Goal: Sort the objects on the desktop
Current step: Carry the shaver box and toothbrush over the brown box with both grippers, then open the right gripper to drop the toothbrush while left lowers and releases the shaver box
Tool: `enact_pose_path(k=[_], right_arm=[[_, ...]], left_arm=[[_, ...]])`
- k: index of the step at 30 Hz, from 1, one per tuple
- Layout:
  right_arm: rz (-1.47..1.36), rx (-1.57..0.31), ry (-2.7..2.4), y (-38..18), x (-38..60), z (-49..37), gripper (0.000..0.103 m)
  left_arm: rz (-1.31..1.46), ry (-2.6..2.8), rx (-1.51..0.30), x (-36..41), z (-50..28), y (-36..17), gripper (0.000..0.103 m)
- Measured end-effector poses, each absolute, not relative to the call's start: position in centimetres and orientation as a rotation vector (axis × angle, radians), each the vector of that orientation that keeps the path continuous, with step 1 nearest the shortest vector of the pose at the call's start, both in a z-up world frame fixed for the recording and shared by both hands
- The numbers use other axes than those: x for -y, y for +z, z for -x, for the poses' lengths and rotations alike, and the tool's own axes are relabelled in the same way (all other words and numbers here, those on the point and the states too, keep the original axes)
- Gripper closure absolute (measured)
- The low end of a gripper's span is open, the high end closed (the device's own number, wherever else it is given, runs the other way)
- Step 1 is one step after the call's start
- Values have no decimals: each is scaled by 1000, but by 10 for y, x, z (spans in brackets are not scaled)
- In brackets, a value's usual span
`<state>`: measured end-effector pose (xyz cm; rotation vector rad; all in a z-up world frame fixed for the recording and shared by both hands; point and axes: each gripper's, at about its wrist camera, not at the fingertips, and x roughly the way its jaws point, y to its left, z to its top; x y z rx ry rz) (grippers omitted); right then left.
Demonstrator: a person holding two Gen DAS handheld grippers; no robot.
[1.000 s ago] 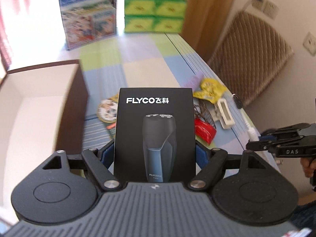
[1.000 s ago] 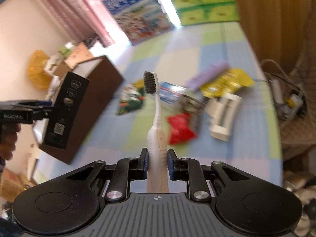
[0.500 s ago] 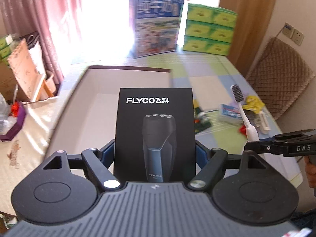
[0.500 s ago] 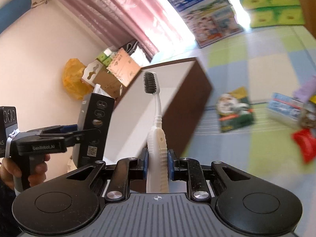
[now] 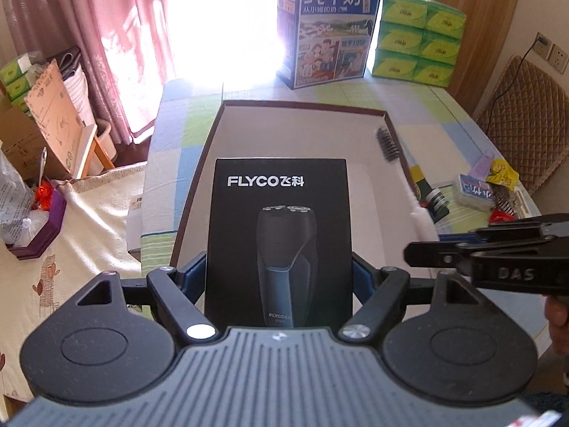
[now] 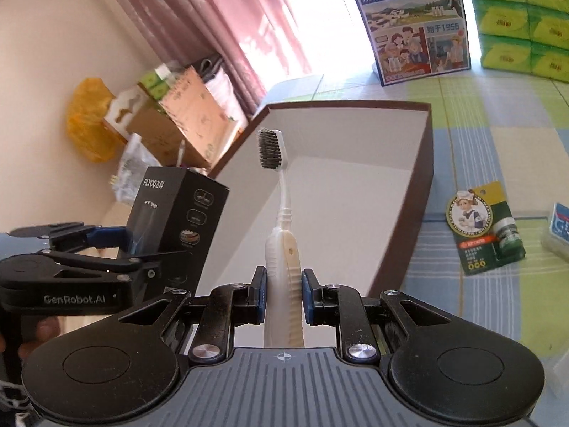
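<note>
1. Left wrist view: left hand-held gripper [image 5: 279, 277] is pinching the shaver box [image 5: 279, 238], now hovering over the open carton [image 5: 302, 106] instead of the surface [image 5: 444, 114].
2. Right wrist view: right hand-held gripper [image 6: 283, 293] is pinching the toothbrush [image 6: 282, 213], now arriving above the carton too; both look ready to drop.

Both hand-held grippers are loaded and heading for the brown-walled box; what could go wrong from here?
1. The left hand-held gripper with the shaver box and the right hand-held gripper sit close together; they may knock each other above the brown-walled box.
2. The toothbrush, pinched only at its handle, might pivot or slip.
3. Released upright, the tall shaver box could topple.
</note>
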<state>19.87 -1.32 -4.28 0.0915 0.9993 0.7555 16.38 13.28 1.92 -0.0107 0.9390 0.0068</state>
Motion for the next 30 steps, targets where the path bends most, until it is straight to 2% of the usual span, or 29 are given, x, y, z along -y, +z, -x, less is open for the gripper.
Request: enact_pose_path(k=[13,23,30], right_arm=[[17,-1079,661,-79,-17,-218,86],[281,-1005,667,-91,-38,-207,86],[341,-1000,671,-96,-45,-207,86]], left_arm=[[-18,-50,-1001,-143,-199,-20,27],[-83,-47,-1080,-143,-212,-57,27],[-117,-39,-1118,-147,-216,-71,27]])
